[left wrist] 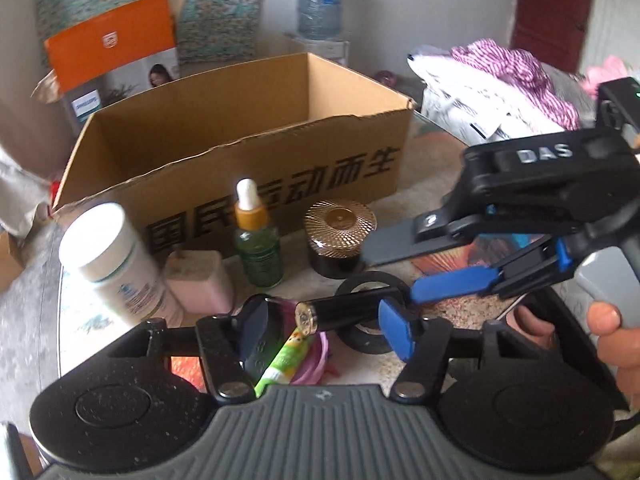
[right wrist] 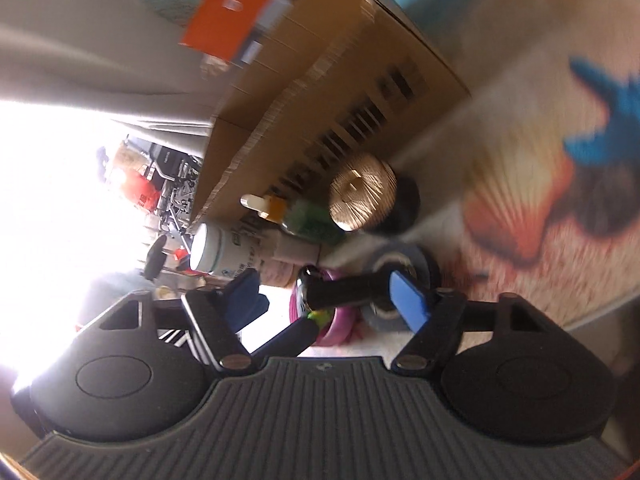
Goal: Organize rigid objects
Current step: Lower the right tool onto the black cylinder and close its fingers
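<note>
**A:** Where is the black tube (left wrist: 348,308)?

**B:** It lies level on the counter (left wrist: 436,184), its far end propped on a black tape roll (left wrist: 360,340), in front of a cardboard box (left wrist: 240,120).

**A:** And the tools?

**B:** The left tool (left wrist: 325,312) stands part open astride the tube, and a gap shows at the tube's gold end. The right tool (left wrist: 390,274) reaches in from the right, also part open. Its blue finger (left wrist: 452,284) is near the tube's far end, but neither tool clamps it.

**A:** What is nearby?

**B:** A white bottle (left wrist: 116,264), a dropper bottle (left wrist: 256,240) and a gold-lidded jar (left wrist: 340,232) stand before the box.
</note>
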`<act>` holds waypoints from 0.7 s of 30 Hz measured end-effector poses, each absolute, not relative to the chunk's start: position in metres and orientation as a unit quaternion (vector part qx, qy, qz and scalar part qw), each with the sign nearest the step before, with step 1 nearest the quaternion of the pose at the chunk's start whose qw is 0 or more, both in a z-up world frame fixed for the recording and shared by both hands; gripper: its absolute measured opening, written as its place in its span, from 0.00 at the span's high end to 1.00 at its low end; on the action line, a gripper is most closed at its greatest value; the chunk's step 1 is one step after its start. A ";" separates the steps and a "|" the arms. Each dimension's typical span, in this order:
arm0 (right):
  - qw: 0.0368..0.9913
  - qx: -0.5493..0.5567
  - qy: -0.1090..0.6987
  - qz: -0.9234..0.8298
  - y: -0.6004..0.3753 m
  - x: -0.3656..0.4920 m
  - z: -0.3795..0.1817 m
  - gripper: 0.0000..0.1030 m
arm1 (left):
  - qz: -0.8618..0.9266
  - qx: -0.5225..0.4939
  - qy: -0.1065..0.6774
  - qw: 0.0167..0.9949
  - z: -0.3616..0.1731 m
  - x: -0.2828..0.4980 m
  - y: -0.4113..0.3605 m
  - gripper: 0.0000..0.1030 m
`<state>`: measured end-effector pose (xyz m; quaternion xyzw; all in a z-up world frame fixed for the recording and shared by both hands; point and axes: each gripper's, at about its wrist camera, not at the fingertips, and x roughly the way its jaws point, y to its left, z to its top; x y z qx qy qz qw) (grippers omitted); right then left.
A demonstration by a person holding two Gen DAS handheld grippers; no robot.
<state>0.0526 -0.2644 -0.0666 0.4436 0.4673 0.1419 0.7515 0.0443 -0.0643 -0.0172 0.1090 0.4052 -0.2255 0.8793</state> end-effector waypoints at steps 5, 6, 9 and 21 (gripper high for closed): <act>0.705 0.494 0.494 0.123 -0.265 0.060 -0.093 0.46 | -0.236 0.129 0.409 0.872 -0.023 0.052 -0.071 0.47; 0.699 0.500 0.498 0.119 -0.264 0.061 -0.097 0.47 | -0.238 0.131 0.410 0.871 -0.024 0.053 -0.072 0.48; 0.682 0.517 0.505 0.111 -0.261 0.064 -0.105 0.51 | -0.246 0.140 0.415 0.865 -0.026 0.055 -0.074 0.57; 0.680 0.503 0.527 0.083 -0.255 0.085 -0.099 0.58 | -0.274 0.177 0.422 0.846 -0.032 0.059 -0.085 0.69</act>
